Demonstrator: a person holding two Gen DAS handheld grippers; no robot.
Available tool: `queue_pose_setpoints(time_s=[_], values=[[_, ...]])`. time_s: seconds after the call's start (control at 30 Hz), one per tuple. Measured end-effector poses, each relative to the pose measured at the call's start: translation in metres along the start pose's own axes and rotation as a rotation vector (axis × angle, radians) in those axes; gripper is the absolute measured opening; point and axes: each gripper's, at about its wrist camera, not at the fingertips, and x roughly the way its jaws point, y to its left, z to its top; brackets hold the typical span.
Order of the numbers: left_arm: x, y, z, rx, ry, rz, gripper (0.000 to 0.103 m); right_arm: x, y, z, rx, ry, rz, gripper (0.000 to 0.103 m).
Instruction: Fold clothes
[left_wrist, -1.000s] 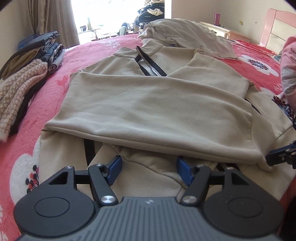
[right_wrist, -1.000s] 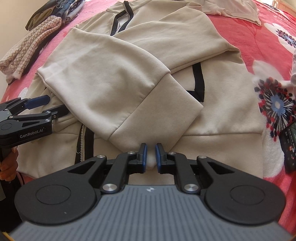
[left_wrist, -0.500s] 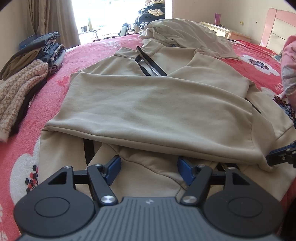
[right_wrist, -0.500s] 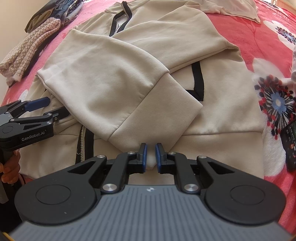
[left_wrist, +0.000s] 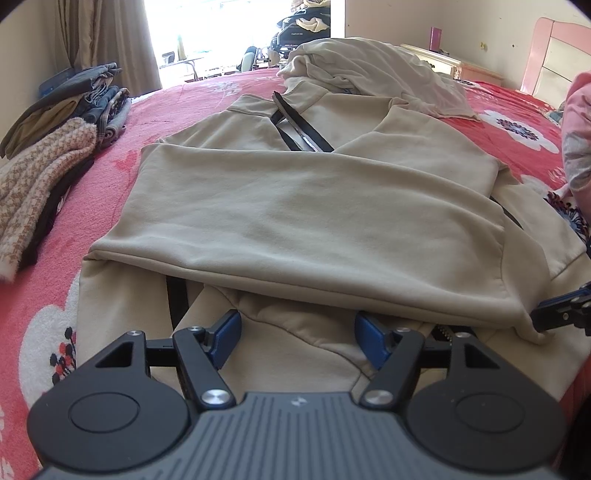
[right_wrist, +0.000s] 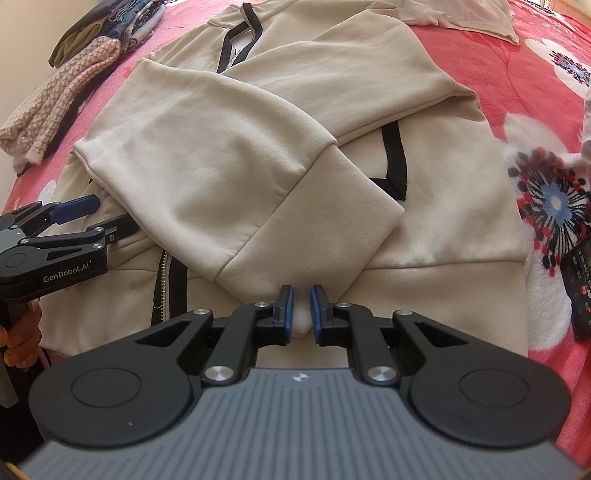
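Pinching cream fabric at hem: right gripper (right_wrist: 302, 309), pads nearly together. Left gripper (left_wrist: 296, 336) spread wide over hem of beige hoodie (left_wrist: 306, 218), pads clamping nothing. Hoodie flat on red floral bedspread (left_wrist: 107, 155), sleeves folded across chest.

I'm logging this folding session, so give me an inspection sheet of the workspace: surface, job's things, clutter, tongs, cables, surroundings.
Surface: bed with a red floral blanket.
Job's things: beige zip hoodie lying flat, zipper up; both sleeves folded across the chest, the upper sleeve slanting down to its cuff near the hem.
Clutter: stack of folded clothes at the left edge; a crumpled beige garment beyond the collar; a dark remote-like device at the right.
Tongs: left tongs open over the hem; right tongs shut on a fold of the hoodie's hem.
Cables: nothing seen.
Surroundings: curtain, bright window, pink headboard.
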Motion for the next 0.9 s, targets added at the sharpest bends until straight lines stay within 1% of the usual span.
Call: queue_pose_setpoints(time_s=[0.47,0.63,0.73,0.8,0.87,0.9], values=[[-0.001,0.001,0.001,-0.009,0.004,-0.004,0.071,0.001,-0.002,0.001,0.003,0.000,0.005,0.009],[-0.013,0.008,0.006,-0.056,0.009,-0.022,0.070,0.001,-0.006,0.001,0.025,0.001,0.022,0.009],[-0.028,0.020,0.019,-0.103,-0.043,-0.030,0.070,-0.001,-0.006,0.002,0.031,0.003,0.028,0.010],[-0.034,0.032,0.034,-0.140,-0.075,-0.046,0.070,-0.006,-0.007,0.003,0.025,-0.013,0.037,0.011],[-0.032,0.044,0.055,-0.151,-0.102,-0.054,0.070,-0.016,-0.007,0.008,-0.011,-0.037,0.055,0.017],[-0.028,0.050,0.067,-0.147,-0.115,-0.056,0.071,-0.021,-0.007,0.013,-0.023,-0.054,0.065,0.019]])
